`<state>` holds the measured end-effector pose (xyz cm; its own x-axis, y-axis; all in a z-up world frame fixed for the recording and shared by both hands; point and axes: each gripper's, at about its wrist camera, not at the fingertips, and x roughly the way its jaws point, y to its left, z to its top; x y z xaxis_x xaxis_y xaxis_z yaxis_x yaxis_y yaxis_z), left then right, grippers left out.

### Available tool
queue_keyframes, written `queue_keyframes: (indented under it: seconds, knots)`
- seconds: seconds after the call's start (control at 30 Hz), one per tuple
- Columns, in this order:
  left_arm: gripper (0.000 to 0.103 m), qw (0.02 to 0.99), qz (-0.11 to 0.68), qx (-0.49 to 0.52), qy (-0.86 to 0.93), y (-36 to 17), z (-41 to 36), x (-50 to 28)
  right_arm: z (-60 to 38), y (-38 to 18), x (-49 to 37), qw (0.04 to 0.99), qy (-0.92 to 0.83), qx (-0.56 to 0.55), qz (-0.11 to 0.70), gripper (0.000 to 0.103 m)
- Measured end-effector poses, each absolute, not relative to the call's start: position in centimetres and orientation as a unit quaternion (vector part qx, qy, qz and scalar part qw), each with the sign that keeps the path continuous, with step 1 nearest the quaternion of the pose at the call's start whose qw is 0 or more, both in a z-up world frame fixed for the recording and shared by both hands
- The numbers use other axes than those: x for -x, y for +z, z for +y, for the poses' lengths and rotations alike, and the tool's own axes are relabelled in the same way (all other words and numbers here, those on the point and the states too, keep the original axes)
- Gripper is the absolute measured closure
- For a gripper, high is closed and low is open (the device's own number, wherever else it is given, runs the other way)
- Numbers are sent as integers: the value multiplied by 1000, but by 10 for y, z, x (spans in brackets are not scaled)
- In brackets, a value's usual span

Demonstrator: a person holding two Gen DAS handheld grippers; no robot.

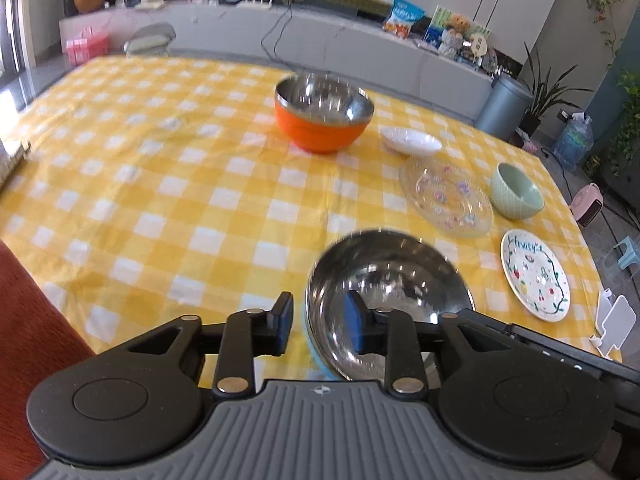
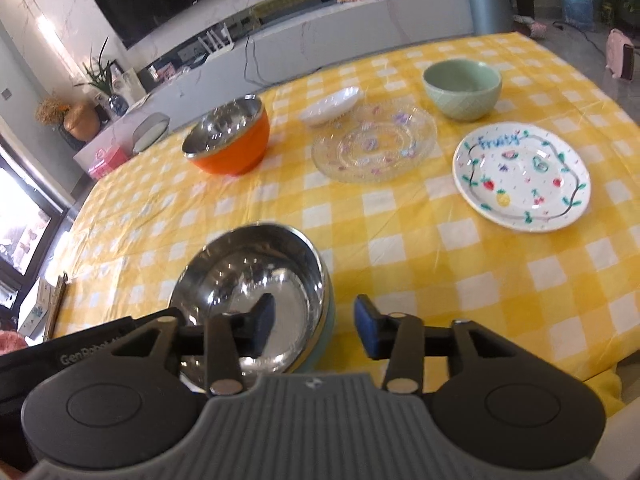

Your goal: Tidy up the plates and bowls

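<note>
A steel bowl with a pale blue outside (image 1: 388, 292) (image 2: 256, 280) sits on the yellow checked tablecloth (image 1: 160, 200) close to me. My left gripper (image 1: 320, 326) straddles its left rim, one finger outside and one inside, with gaps on both sides. My right gripper (image 2: 314, 324) straddles the opposite rim the same way, its pads off the wall. Both are open. Farther off stand an orange steel-lined bowl (image 1: 324, 116) (image 2: 230, 140), a small white dish (image 1: 410, 141) (image 2: 332, 106), a clear glass plate (image 1: 446, 196) (image 2: 374, 144), a green bowl (image 1: 517, 192) (image 2: 462, 88) and a fruit-painted plate (image 1: 534, 276) (image 2: 520, 176).
A red cushion or chair back (image 1: 32, 320) rises at the near left. A white stand (image 1: 616, 328) sits at the table's right edge. A long sideboard (image 1: 320, 32) with plants and packets runs behind the table. A wide stretch of cloth lies bare to the left.
</note>
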<state>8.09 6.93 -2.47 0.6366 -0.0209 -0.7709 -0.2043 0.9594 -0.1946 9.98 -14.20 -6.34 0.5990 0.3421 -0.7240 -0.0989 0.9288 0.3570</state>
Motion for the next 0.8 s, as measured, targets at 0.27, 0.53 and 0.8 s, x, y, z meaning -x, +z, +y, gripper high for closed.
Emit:
queue_keyframes:
  seconds: [0.27,0.53,0.8]
  knots:
    - [62,906,401,123,50,-2,73,-89,-148,-38,-99,901,107,-144,395,42]
    - [60,915,384,117,53,20,85,-119,-146,-14,-125,910,104,-130,379,38]
    - [58,924,358,122,51,38,102,-167,-137,6,-177,915,113,-120,369,37]
